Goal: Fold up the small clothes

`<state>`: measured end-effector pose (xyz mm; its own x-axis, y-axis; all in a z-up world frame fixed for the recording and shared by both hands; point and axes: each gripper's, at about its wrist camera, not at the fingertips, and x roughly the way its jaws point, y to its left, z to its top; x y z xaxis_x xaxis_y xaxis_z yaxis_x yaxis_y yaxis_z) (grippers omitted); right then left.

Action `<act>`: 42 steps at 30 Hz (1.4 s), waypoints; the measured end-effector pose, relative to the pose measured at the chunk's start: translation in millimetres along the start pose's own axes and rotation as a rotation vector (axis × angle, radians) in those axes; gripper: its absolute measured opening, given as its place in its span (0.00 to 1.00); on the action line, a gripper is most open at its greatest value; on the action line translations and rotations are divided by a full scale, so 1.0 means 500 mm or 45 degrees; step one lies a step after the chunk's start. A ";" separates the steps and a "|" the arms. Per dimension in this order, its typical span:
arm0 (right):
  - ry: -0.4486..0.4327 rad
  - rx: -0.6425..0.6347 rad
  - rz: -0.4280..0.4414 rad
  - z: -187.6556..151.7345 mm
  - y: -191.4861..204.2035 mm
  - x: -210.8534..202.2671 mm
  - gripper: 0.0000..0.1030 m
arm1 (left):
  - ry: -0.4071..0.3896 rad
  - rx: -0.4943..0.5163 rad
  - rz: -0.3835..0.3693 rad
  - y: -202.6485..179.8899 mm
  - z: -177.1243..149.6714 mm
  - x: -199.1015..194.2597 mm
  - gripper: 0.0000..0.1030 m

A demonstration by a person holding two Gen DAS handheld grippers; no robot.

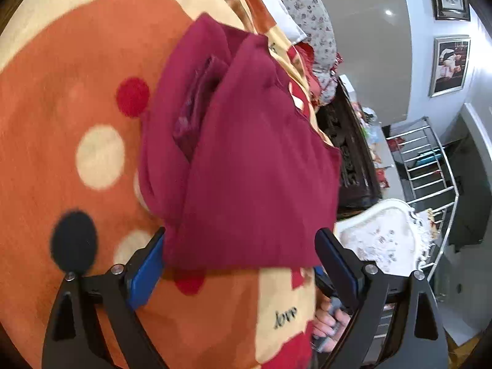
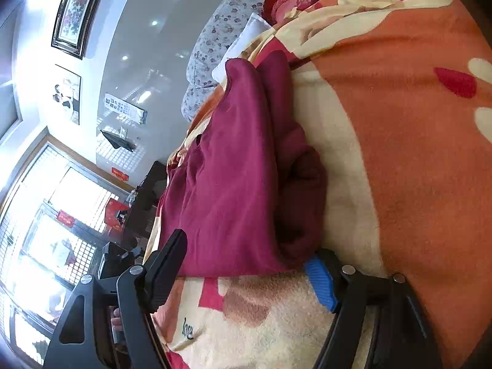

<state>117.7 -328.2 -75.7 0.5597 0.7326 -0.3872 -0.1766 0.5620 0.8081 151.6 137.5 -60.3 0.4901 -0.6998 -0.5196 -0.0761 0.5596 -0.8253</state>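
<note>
A maroon garment (image 1: 246, 160) lies partly folded on an orange, cream and red blanket (image 1: 77, 61). Its near hem sits between the fingers of my left gripper (image 1: 240, 255), which is open and spans the cloth's width without closing on it. In the right wrist view the same maroon garment (image 2: 240, 184) lies bunched along its right side on the blanket (image 2: 415, 153). My right gripper (image 2: 246, 267) is open, its fingers at either side of the garment's near edge.
A floral pillow (image 1: 310, 15) and white cloth lie at the bed's far end. A dark carved bed frame (image 1: 347, 141), a white ornate chair (image 1: 384, 233) and a metal rack (image 1: 427, 166) stand beside the bed. Windows (image 2: 61, 215) and framed pictures (image 2: 80, 9) show on the walls.
</note>
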 end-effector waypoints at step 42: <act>-0.059 -0.105 -0.304 -0.130 0.069 -0.167 0.26 | -0.060 0.124 0.143 0.038 -0.159 -0.102 0.34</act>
<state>12.1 -345.0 -44.2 0.6296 0.5582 -0.5404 -0.0994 0.7477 0.6566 56.1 148.2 -66.9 0.5238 -0.6102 -0.5944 -0.0488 0.6751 -0.7361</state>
